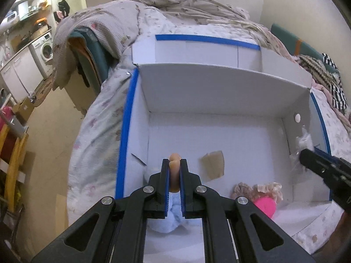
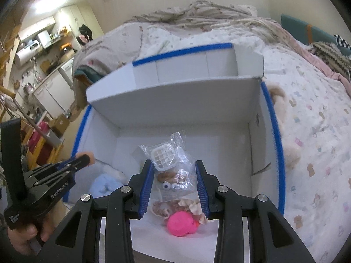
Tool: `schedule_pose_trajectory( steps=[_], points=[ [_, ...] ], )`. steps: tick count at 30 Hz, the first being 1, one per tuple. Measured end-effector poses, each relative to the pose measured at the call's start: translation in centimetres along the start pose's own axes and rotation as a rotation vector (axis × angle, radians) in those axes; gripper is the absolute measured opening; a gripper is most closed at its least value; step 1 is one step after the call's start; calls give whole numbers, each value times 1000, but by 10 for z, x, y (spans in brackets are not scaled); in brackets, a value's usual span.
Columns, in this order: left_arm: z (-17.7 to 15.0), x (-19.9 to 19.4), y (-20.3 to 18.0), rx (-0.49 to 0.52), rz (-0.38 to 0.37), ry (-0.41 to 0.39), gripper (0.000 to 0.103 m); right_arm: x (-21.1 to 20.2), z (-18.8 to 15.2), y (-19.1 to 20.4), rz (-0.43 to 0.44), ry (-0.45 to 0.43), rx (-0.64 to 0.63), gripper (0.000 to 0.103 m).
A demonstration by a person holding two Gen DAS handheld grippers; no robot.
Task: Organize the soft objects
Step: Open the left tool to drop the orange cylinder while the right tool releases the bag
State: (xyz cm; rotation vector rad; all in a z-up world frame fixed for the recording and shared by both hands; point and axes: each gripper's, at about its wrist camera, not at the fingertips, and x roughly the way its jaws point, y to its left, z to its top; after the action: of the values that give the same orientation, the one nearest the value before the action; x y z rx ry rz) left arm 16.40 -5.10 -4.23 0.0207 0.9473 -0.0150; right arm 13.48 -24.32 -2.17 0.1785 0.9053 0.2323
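Observation:
A white cardboard box (image 1: 219,87) with blue-taped edges stands open on a bed. My left gripper (image 1: 174,161) is shut on a tan rubbery toy (image 1: 174,175) over the box's near left corner, just above a light blue plush (image 1: 169,217). In the right wrist view that left gripper (image 2: 85,160) enters from the left, held by a hand (image 2: 22,236). My right gripper (image 2: 174,162) is shut on a clear plastic bag (image 2: 178,140) that holds a white grid piece, brown bits and toy eyes. A pink toy (image 2: 181,223) and frilly beige fabric (image 2: 188,206) lie on the box floor below it.
The box's tall back flap (image 2: 175,100) stands upright ahead of both grippers. A beige plush (image 2: 283,118) lies on the printed bedcover outside the box's right wall. A brown tape patch (image 1: 214,164) marks the box floor. Crumpled blankets (image 1: 197,6) are heaped behind; a kitchen lies far left.

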Motion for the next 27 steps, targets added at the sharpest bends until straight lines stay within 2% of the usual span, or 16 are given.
schedule_pose_trajectory(
  steps=[3, 13, 16, 27],
  points=[
    [-2, 1, -2, 14, 4, -3, 8, 9, -5, 0, -8, 28, 1, 39],
    [-5, 30, 2, -15, -37, 69, 8, 41, -24, -13, -56, 155, 38, 39],
    [-8, 36, 2, -15, -44, 93, 8, 47, -25, -15, -65, 171, 34, 39],
    [-13, 38, -5, 25, -9, 97, 8, 53, -30, -16, -74, 205, 43, 40]
  ],
)
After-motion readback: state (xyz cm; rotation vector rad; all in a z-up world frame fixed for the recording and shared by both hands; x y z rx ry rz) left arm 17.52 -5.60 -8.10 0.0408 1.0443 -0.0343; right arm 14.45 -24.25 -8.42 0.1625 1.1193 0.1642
